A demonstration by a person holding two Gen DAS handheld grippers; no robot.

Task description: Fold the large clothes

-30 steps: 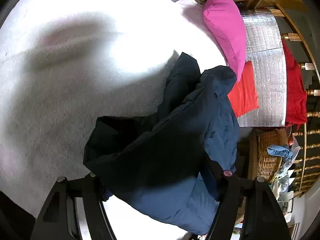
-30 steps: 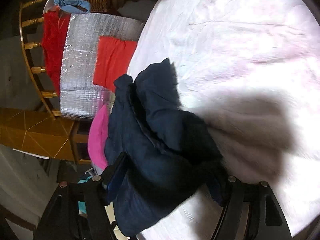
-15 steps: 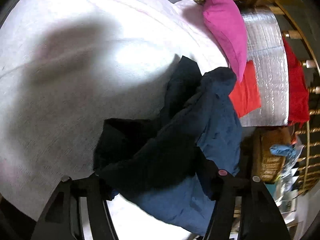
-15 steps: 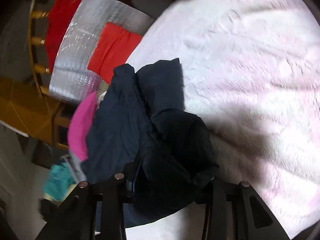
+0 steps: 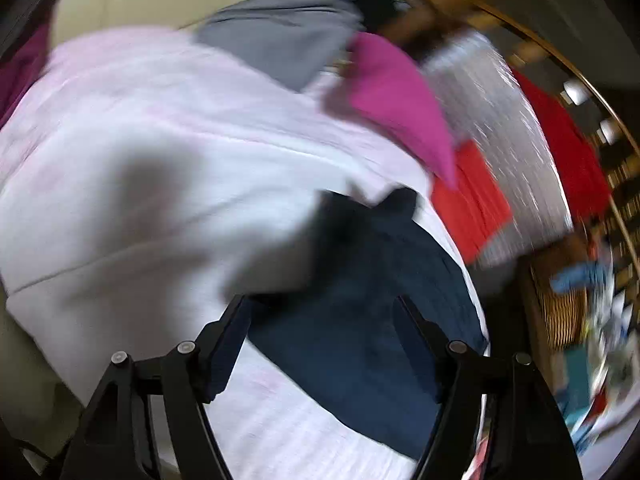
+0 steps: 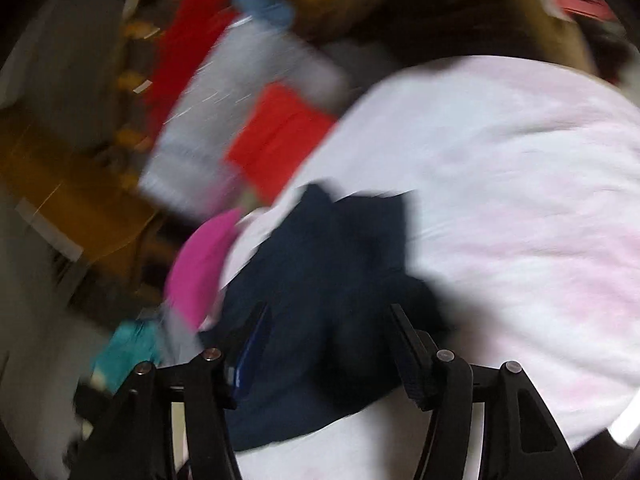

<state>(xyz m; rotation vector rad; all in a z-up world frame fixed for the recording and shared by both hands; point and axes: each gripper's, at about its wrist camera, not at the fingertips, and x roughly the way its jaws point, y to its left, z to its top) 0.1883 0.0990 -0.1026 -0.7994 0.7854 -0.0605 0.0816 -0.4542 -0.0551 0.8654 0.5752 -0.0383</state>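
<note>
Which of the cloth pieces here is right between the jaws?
The navy jacket, crumpled on the white blanket; the pink pillow and red cloths lie farther off.

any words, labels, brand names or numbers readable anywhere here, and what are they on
None can be read.
Navy jacket: no label or logo shows in either view.
Silver sheet, red cloth and pink cushion: no print visible.
Clutter beside the basket: too blurred to tell whether it carries any text.

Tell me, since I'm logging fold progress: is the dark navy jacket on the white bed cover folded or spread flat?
Folded, roughly: the dark navy jacket lies bunched in a compact, layered heap on the white bed cover, not spread flat.
</note>
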